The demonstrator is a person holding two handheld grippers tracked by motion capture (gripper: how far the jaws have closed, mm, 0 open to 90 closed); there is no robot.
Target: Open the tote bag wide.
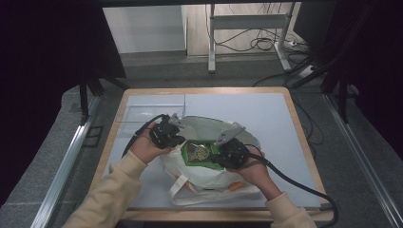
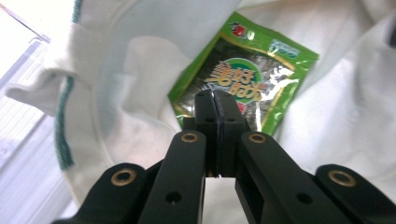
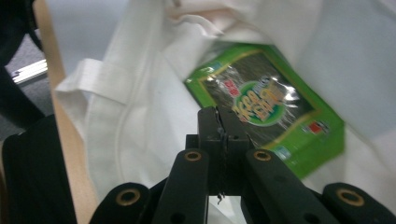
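On the surface (image 1: 266, 114) lies a white cloth bag (image 1: 204, 178) with a green snack packet (image 1: 198, 153) inside its open mouth. The packing step seems finished; next, probably, the bag wants closing or lifting. Left claw (image 2: 216, 95) and right claw (image 3: 219, 114) are both fully closed, gripping nothing.

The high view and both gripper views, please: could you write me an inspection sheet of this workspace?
Surface: pale grey table top with wooden rim.
Job's things: white cloth tote bag lying open; green foil snack packet inside its mouth.
Clutter: clear plastic sheet at the far left corner.
Grippers: left gripper shut, empty, over the packet; right gripper shut, empty, beside the packet.
Cables: black cable trails from the right gripper; loose black cables on the floor beyond.
Surroundings: grey metal stand, dark curtains.
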